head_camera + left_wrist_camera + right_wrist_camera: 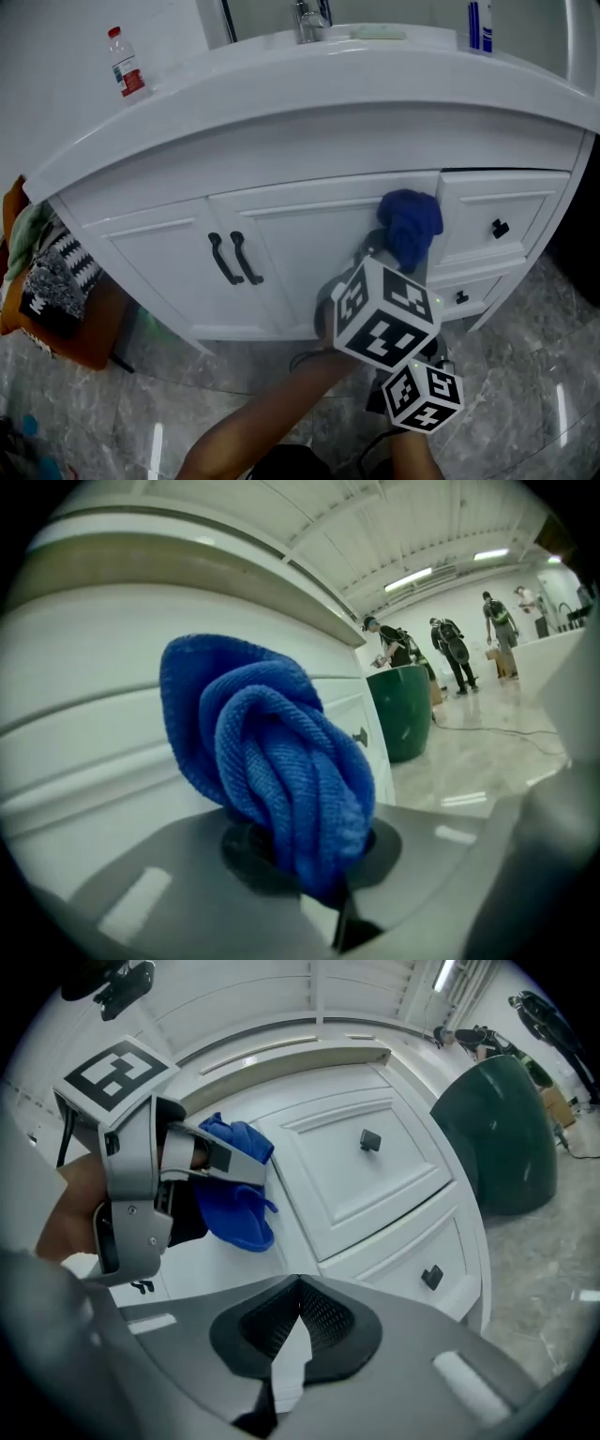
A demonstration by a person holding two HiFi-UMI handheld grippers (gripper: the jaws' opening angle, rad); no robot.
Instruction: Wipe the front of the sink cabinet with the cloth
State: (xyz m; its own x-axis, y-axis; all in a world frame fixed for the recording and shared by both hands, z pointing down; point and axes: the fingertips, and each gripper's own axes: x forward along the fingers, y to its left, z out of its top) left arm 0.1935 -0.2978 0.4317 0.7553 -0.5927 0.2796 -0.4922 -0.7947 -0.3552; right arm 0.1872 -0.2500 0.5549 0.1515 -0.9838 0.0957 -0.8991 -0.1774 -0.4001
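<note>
My left gripper (388,249) is shut on a bunched blue cloth (410,225) and presses it against the white sink cabinet front (300,234), on the door panel just left of the drawers. The left gripper view shows the cloth (272,761) clamped between the jaws (309,855) with the cabinet right behind it. In the right gripper view, the left gripper (225,1159) and cloth (234,1206) sit left of the upper drawer (366,1171). My right gripper (422,394) hangs lower and nearer to me, jaws (298,1321) shut on nothing.
Two black door handles (234,258) are at left, with drawer knobs (500,228) at right. On the countertop stand a small bottle (125,64), a faucet (309,19) and a blue-white bottle (480,23). A patterned bag (47,281) lies left. A green bin (497,1138) stands right; people stand far off.
</note>
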